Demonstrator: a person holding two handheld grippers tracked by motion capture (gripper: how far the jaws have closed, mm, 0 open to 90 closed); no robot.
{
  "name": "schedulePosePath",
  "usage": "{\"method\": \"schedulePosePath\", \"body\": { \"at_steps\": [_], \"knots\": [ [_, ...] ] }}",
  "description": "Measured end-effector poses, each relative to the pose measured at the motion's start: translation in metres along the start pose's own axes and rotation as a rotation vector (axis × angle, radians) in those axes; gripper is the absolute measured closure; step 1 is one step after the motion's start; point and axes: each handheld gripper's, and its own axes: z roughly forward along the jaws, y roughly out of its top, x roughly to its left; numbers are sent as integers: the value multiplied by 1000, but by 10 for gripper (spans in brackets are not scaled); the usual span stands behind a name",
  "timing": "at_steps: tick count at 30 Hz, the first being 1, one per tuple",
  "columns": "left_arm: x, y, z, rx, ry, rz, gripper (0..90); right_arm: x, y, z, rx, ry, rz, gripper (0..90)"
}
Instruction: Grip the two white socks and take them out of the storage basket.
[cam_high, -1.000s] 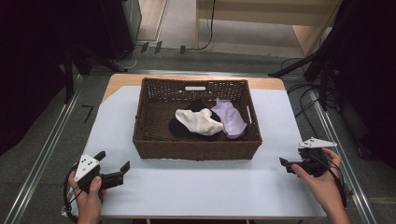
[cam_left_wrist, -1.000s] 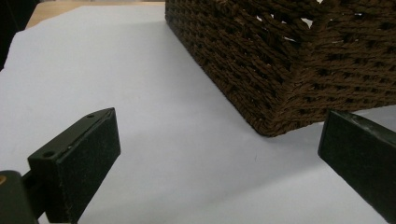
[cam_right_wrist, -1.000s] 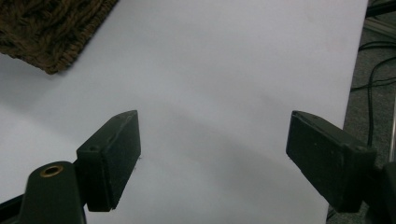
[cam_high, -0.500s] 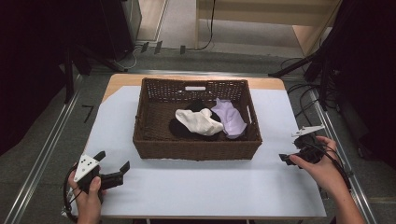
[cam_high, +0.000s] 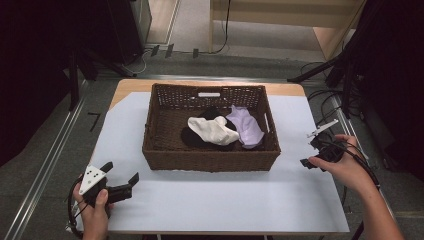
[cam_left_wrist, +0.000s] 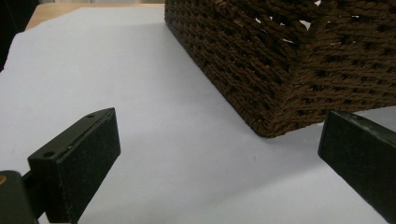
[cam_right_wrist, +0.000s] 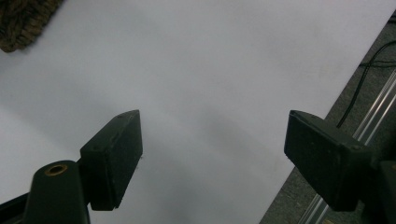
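With both grippers' jaws wide apart and holding nothing, bring the right gripper (cam_high: 311, 150) over the wicker basket's (cam_high: 210, 160) rim and down onto the white sock (cam_high: 212, 130), while the left gripper (cam_high: 120, 180) waits.

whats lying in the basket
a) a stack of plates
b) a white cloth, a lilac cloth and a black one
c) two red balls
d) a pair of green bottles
b: in the high view the basket holds a white cloth beside a lilac cloth, with a black cloth partly under them.
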Motion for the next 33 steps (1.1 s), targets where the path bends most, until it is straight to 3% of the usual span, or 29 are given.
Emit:
{"method": "schedulePosePath", "body": {
  "at_steps": [8, 18, 33],
  "knots": [
    [0, 0, 0, 3, -3, 4, 0, -2, 15, -7, 60, 17, -32, 210],
    [0, 0, 0, 3, -1, 5, 0, -10, 28, -21, 36, 11, -6, 220],
    [0, 0, 0, 0, -1, 1, 0, -5, 58, -43, -10, 0, -8, 243]
  ]
}}
